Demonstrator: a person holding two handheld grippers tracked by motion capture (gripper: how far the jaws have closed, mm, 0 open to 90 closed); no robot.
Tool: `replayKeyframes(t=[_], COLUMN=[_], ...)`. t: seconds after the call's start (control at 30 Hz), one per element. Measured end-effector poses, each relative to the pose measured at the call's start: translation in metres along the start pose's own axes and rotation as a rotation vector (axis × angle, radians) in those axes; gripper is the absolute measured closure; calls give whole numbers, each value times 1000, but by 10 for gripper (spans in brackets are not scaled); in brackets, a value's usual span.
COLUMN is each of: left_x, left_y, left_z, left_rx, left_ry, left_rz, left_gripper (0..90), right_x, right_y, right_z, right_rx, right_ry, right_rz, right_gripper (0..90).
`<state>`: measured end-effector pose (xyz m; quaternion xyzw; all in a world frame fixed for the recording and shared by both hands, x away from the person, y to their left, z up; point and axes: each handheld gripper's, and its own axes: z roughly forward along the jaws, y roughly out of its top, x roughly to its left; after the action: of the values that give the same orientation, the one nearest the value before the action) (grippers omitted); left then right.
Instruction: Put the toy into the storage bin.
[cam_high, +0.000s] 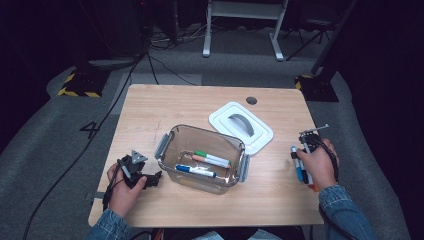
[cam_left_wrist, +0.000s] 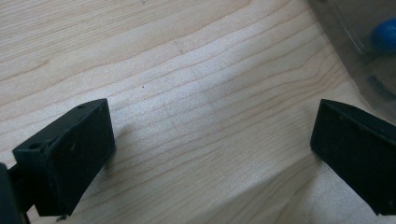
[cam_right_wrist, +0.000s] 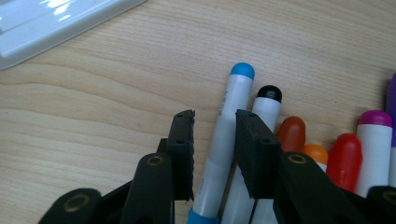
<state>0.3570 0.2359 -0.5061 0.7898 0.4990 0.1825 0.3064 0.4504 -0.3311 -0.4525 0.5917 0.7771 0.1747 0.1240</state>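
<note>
At the right side of the table (cam_high: 150, 210), the right gripper (cam_right_wrist: 215, 154) stood over a row of markers lying close together. Its jaws straddled the light-blue marker (cam_right_wrist: 231, 121), the leftmost of the row in the right gripper view, with a narrow gap visible on the left side, so the pads did not yet press on it. Just beside it lay a black-capped marker (cam_right_wrist: 268, 100), then orange, red and purple ones. In the high view the right hand (cam_high: 317, 165) sat over these markers near the table's right edge.

A clear plastic box (cam_high: 202, 157) stood in the middle of the table, holding three markers (cam_high: 205, 162). Its white lid (cam_high: 240, 127) lay flat just beyond it to the right.

The left gripper (cam_high: 150, 179) rested on the table just left of the box, jaws wide apart with bare wood between them.
</note>
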Motion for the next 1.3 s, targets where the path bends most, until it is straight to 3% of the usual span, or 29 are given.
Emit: replayKeyframes(t=[0.33,0.67,0.77,1.13,1.3], left_x=[0,0,0,0,0], left_y=[0,0,0,0,0], left_z=[0,0,0,0,0], left_rx=[1,0,0,0,1], left_ry=[-1,0,-1,0,-1], left_rz=[-1,0,-1,0,-1], left_gripper=[1,1,1,1,1], right_x=[2,7,7,14,23], right_y=[1,3,3,14,22], right_z=[15,17,15,-25,-46], right_rx=[27,21,12,-90,-136], right_ry=[-2,-25,-9,59,79], right_rz=[13,23,31,28,-10], right_gripper=[705,768,768,768,768])
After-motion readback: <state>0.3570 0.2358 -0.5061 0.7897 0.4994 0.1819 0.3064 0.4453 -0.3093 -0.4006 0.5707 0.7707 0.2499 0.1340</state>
